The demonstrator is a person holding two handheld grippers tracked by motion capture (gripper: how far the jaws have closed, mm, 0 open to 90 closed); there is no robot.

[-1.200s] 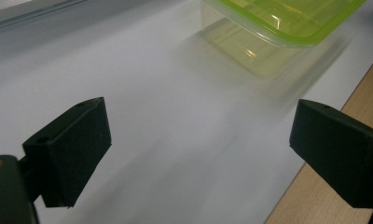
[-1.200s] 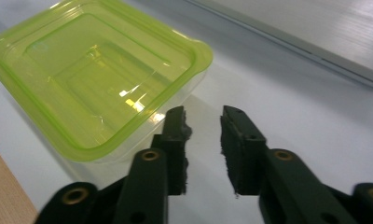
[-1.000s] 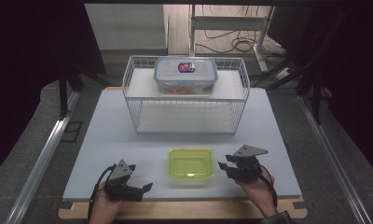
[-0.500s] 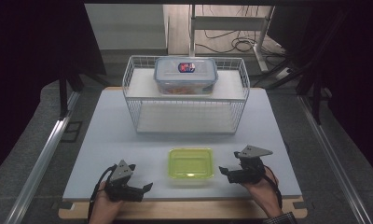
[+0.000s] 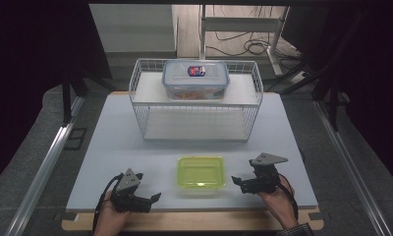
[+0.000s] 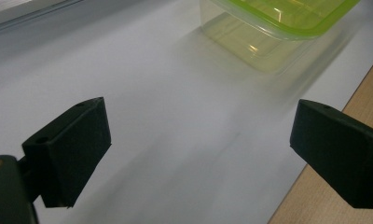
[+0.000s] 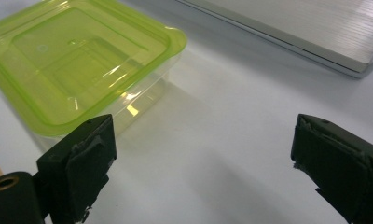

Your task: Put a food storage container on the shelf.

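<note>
A clear container with a lime-green lid (image 5: 201, 172) (image 7: 77, 65) (image 6: 273, 23) rests on the white table (image 5: 116, 147) near its front edge. My right gripper (image 5: 238, 182) (image 7: 203, 154) sits just right of the container. Its jaws have just been opening and stand wide apart over bare table, with nothing between them. The left jaw is close to the container's near corner. My left gripper (image 5: 153, 199) (image 6: 198, 140) lies open at the front left, apart from the container and pointing toward it, with nothing between its jaws.
A white wire basket rack (image 5: 150, 105) stands at the middle back of the table. A blue-lidded clear food box (image 5: 195, 78) sits on its upper shelf. A wooden strip (image 5: 194, 221) runs along the table's front edge.
The right gripper's jaws have spread wider, and it has drawn back slightly from the green-lidded container's right side. The left gripper and the container have stayed put.
</note>
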